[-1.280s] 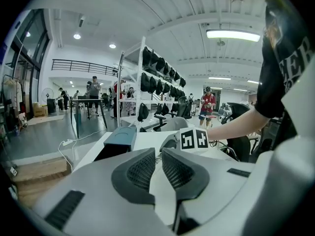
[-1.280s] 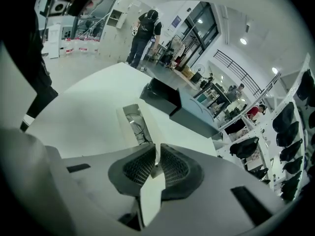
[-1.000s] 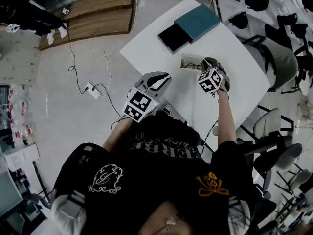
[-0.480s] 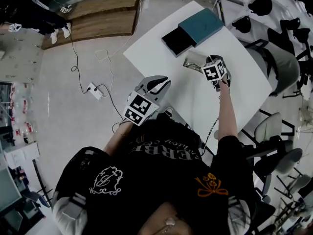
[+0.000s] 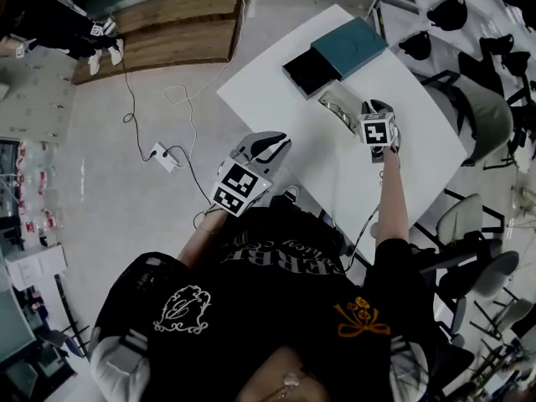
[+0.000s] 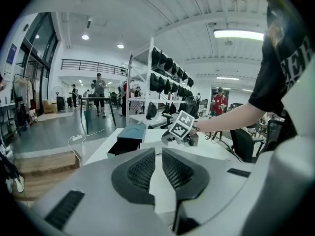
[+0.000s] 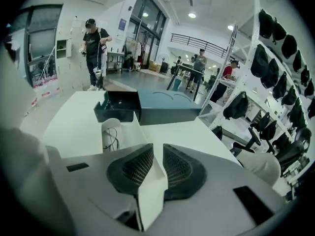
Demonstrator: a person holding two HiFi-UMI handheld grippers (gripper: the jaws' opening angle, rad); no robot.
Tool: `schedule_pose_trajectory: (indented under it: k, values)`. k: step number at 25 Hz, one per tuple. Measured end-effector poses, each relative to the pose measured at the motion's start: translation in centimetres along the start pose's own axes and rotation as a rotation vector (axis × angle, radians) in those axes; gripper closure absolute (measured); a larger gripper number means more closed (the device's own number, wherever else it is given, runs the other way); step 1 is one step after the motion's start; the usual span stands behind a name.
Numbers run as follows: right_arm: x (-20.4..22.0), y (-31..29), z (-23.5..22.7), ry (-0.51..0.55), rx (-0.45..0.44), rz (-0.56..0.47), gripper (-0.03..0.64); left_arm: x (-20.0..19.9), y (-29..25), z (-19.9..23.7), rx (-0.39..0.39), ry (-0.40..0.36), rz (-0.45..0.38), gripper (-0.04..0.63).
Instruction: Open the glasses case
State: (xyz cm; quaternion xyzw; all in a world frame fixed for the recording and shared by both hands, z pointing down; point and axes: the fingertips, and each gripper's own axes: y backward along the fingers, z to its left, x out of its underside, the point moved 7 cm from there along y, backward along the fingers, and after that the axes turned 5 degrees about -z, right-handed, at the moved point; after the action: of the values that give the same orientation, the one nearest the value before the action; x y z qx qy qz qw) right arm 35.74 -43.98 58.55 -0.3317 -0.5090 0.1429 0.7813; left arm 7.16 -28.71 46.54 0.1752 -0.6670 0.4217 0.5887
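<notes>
The right gripper (image 7: pixel 157 154) view shows what the head view cannot. The white lid (image 7: pixel 139 134) of the glasses case (image 5: pixel 337 109) stands on edge between my jaws. They have just been opening and now sit a little apart, not pinching it. The glasses (image 7: pixel 112 139) lie in the open case just ahead.

The head view places the case on the white table (image 5: pixel 276 99), just beside the teal box (image 5: pixel 349 42) and its black drawer (image 5: pixel 310 67).

My left gripper (image 6: pixel 156 156) is empty, its jaws a narrow gap apart. It sits at the table's near edge, with bare table between it and the case. Chairs (image 5: pixel 469 216) crowd the right edge.

Since a second ago my right gripper's marker cube (image 5: pixel 377 130) has rolled, while the left gripper sits much where it was.
</notes>
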Motion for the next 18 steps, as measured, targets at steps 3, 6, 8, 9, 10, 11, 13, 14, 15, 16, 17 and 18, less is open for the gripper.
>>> schedule_pose_trajectory:
  k: [3, 6, 8, 9, 10, 11, 13, 14, 15, 16, 17, 18]
  values:
    - [-0.7, 2.1, 0.4, -0.064, 0.017, -0.064, 0.545, 0.0, 0.4, 0.3, 0.017, -0.004, -0.009, 0.555]
    - [-1.5, 5.0, 0.9, -0.148, 0.03, -0.151, 0.545, -0.1, 0.9, 0.4, 0.043, -0.008, -0.019, 0.555]
    - [-2.0, 7.2, 1.7, -0.207, 0.033, -0.205, 0.545, -0.2, 1.5, 0.5, 0.054, -0.008, -0.027, 0.555]
    - [-2.2, 8.4, 2.2, -0.234, 0.034, -0.23, 0.545, -0.2, 1.8, 0.6, 0.058, -0.007, -0.033, 0.555]
    - [-2.3, 9.6, 2.9, -0.257, 0.035, -0.254, 0.545, -0.2, 2.2, 0.6, 0.063, -0.006, -0.039, 0.555]
    - [-2.5, 10.8, 3.6, -0.279, 0.037, -0.278, 0.545, -0.1, 2.6, 0.6, 0.068, -0.005, -0.044, 0.555]
    - [-2.6, 13.3, 5.1, -0.331, 0.042, -0.325, 0.545, -0.1, 3.6, 0.6, 0.081, -0.008, -0.055, 0.555]
    - [-2.7, 14.6, 6.0, -0.361, 0.044, -0.35, 0.545, 0.0, 4.1, 0.7, 0.087, -0.011, -0.06, 0.555]
    - [-2.9, 15.8, 7.0, -0.391, 0.043, -0.373, 0.545, 0.1, 4.7, 0.8, 0.091, -0.013, -0.066, 0.555]
    - [-3.0, 16.9, 8.0, -0.418, 0.042, -0.396, 0.545, 0.1, 5.3, 0.9, 0.095, -0.014, -0.072, 0.555]
    - [-3.1, 18.0, 9.0, -0.438, 0.041, -0.414, 0.545, 0.2, 5.9, 1.0, 0.1, -0.016, -0.079, 0.555]
    - [-3.1, 19.0, 10.1, -0.453, 0.042, -0.429, 0.545, 0.2, 6.6, 1.1, 0.105, -0.017, -0.086, 0.555]
